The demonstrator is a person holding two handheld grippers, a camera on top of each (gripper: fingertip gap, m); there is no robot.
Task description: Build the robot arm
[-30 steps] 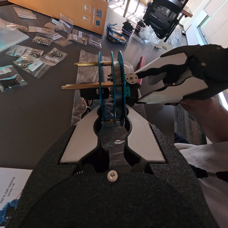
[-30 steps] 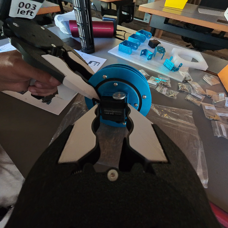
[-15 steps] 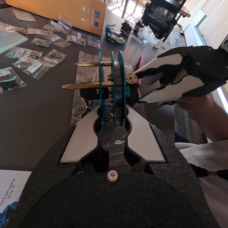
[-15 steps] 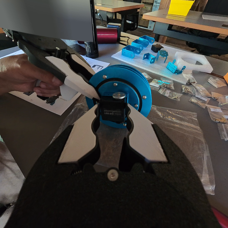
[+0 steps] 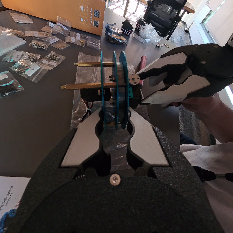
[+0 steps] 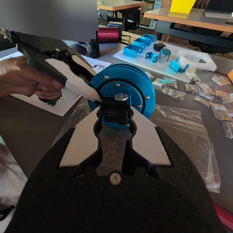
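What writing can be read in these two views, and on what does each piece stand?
Wording withheld; bearers only.
Orange cardboard box: printed signs, square codes.
Black servo, clamped in the right gripper: white print.
Parts bags: small white labels.
Instruction sheet: printed lines, cut off.
Blue disc assembly, clamped in the left gripper: no writing seen.

There were two claws, the left [image 5: 115, 111] and the right [image 6: 115, 107]. The assembly had three blue discs [image 5: 122, 88] and two long brass standoffs [image 5: 83, 87]. Six blue brackets [image 6: 131, 51] lay on one white foam sheet [image 6: 163, 68].
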